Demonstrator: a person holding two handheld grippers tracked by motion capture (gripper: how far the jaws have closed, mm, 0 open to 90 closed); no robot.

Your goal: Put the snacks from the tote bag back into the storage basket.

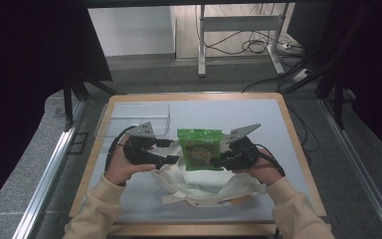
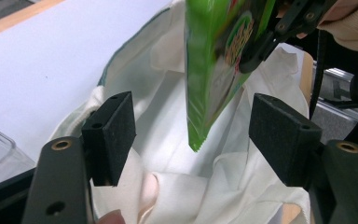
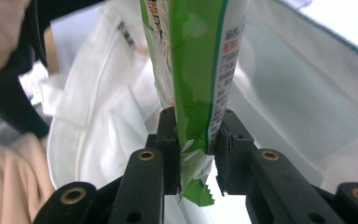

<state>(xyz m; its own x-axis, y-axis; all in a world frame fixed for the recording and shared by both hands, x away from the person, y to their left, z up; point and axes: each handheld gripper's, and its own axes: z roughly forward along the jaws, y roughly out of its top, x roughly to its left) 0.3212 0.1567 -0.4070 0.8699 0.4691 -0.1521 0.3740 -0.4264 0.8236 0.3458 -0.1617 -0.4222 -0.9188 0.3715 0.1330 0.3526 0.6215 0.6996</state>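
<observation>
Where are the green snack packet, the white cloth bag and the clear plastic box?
green snack packet [image 1: 200,149], high view, front face.
white cloth bag [image 1: 206,189], high view, crumpled fabric.
clear plastic box [image 1: 129,117], high view, inside wall.

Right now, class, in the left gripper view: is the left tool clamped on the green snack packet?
No: the left tool stands open, its pads clear of the green snack packet.

Even overhead light falls on the pale worktop [image 1: 278,149] in the high view, while the frame's left and right edges sink into near-black. In both gripper views the white cloth bag [image 2: 177,186] glares towards overexposure at upper right, and nearby surfaces blur softly.
</observation>
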